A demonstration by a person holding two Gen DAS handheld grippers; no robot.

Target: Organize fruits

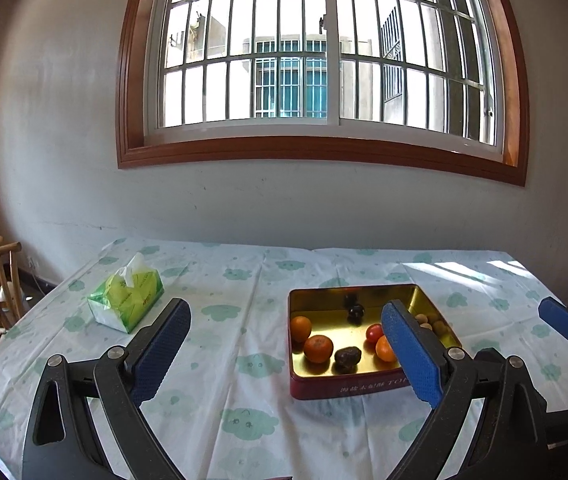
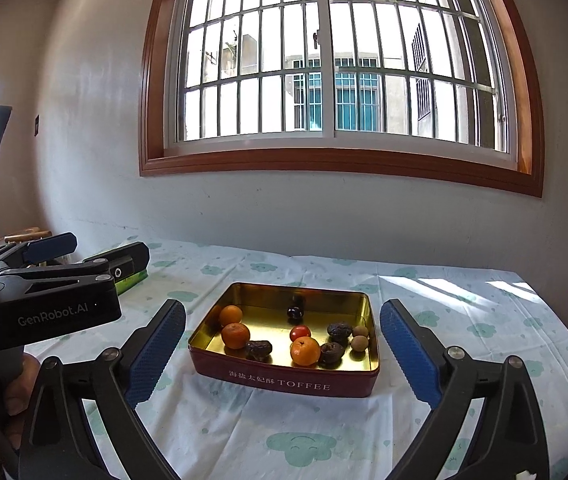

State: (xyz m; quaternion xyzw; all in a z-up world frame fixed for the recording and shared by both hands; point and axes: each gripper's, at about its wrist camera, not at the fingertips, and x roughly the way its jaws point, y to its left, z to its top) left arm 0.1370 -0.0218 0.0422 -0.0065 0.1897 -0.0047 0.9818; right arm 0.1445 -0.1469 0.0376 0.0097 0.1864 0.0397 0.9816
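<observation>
On the red tin (image 2: 284, 380), "TOFFEE"; left gripper (image 1: 284, 344) and right gripper (image 2: 284, 356) both released.

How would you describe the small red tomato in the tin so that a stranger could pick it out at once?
Find the red toffee tin with the gold inside, on the cloud-patterned tablecloth under the window. Near the middle of its floor lies the tomato, just behind the front orange. It is the only glossy red fruit there, and smaller than the oranges.
</observation>
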